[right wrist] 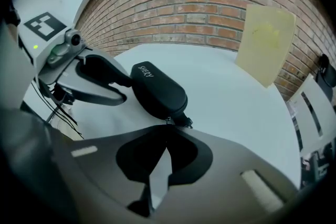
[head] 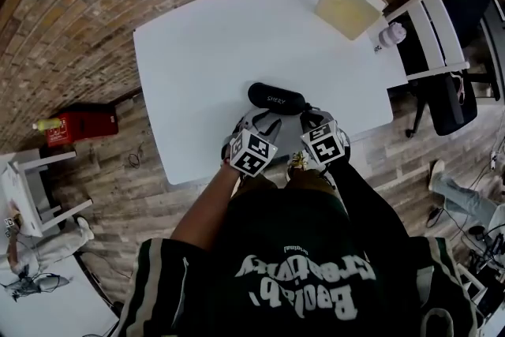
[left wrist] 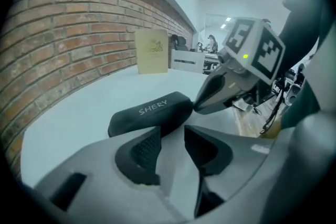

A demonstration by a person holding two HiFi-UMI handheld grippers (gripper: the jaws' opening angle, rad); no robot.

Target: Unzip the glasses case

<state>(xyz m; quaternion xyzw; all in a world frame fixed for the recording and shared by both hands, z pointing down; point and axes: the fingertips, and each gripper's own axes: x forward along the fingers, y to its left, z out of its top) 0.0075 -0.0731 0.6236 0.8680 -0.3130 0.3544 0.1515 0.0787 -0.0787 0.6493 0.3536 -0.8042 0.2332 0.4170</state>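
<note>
A black glasses case [head: 276,99] marked SHERY lies on the white table [head: 205,51], near its front edge. My left gripper [head: 264,118] is at the case's near left side. In the left gripper view its jaws stand apart, with the case [left wrist: 149,112] just beyond the tips and nothing pressed between the pads. In the right gripper view its fingers [right wrist: 102,93] flank that end of the case [right wrist: 157,89]. My right gripper [right wrist: 168,127] is shut, and its tip rests at the zipper pull [right wrist: 182,121] on the case's right end. I cannot tell whether the pull is pinched.
A pale yellow book [head: 347,4] stands at the table's far right corner. A white chair [head: 430,28] and a small white jar [head: 392,34] are to the right. A red box [head: 79,125] lies on the floor to the left. A brick wall runs behind the table.
</note>
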